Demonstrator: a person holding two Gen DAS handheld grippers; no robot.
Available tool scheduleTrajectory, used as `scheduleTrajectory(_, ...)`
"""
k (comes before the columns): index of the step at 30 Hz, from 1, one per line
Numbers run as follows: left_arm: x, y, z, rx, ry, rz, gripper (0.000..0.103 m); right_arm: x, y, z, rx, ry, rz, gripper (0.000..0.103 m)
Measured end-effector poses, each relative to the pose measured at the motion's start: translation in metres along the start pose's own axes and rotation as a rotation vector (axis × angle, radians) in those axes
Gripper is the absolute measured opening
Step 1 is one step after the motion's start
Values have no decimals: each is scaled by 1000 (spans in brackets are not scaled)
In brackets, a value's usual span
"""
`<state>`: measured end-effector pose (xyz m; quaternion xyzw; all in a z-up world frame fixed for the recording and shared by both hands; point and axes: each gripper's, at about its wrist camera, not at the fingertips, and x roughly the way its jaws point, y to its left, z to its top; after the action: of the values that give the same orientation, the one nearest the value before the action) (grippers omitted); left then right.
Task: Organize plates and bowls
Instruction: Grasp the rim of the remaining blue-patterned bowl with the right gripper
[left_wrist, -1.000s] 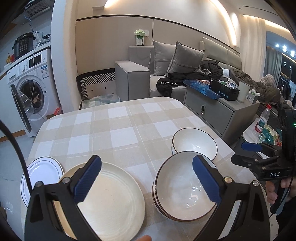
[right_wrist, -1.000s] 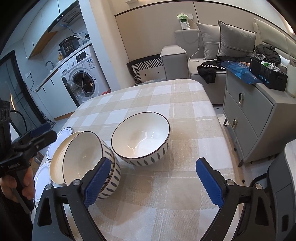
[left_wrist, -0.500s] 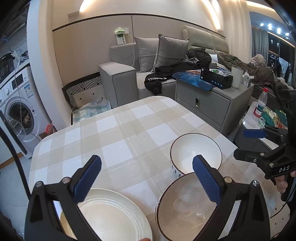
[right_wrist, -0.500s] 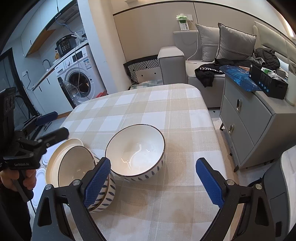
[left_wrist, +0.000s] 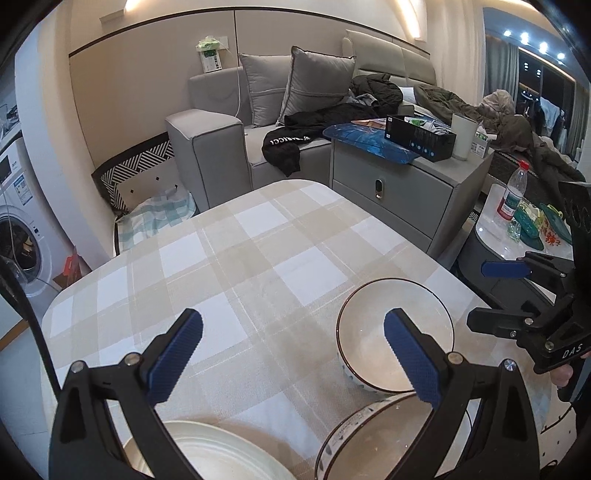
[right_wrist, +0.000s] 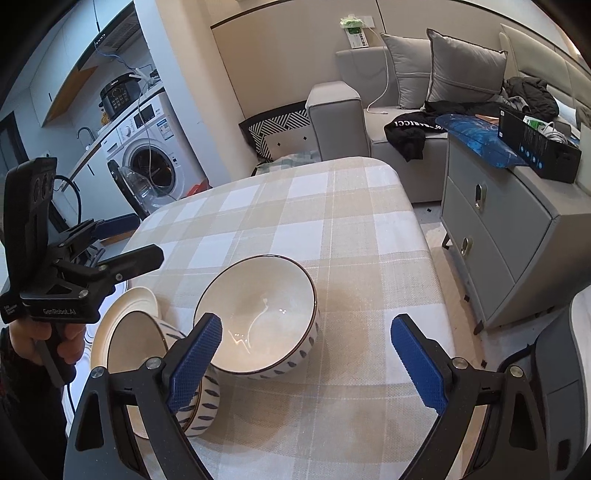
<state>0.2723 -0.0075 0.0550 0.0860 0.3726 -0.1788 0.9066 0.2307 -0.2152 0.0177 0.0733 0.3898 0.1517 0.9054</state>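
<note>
A single white bowl with a dark rim and blue leaf marks (right_wrist: 258, 317) stands on the checked tablecloth (right_wrist: 317, 221); it also shows in the left wrist view (left_wrist: 369, 339). Left of it is a stack of like bowls (right_wrist: 136, 354), seen at the bottom of the left wrist view (left_wrist: 373, 443). A cream plate (left_wrist: 218, 458) lies beside the stack, its edge showing in the right wrist view (right_wrist: 136, 299). My left gripper (left_wrist: 291, 356) is open and empty above the table, also seen from the side (right_wrist: 122, 243). My right gripper (right_wrist: 306, 363) is open and empty just short of the single bowl, also seen from the side (left_wrist: 495, 291).
A grey drawer cabinet (right_wrist: 498, 229) stands close to the table's right edge. A grey sofa (left_wrist: 236, 129) with cushions and clothes is behind the table. A washing machine (right_wrist: 151, 162) is at the far left. A small side table with a water bottle (left_wrist: 511, 192) is at right.
My left gripper has risen and tilted away from the plate and stacked bowls, which slid to the bottom of its view. My right gripper has come closer to the single bowl.
</note>
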Motion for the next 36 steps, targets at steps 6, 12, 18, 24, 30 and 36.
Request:
scheduleTrajectory(6,28,0,8,50,71,-54,98,14,0,6,3,20,-5,95)
scheduleTrajectory(12,47,0,5,56,124,-104,98,20,-4,2,-26,17,-29,95)
scheduleTrajectory(18,55,14,-1,20,131,-134,98,17,-15,-13,-98,6,-5,95)
scheduleTrajectory(24,60,33,-7,-27,133,-91,98,21,-16,-33,-199,8,31,95)
scheduleTrajectory(30,69,45,-16,-10,161,-99,98,31,-15,-39,-203,29,112,95)
scheduleTrajectory(36,74,38,-17,-42,183,-234,97,37,-17,-31,-113,37,157,95)
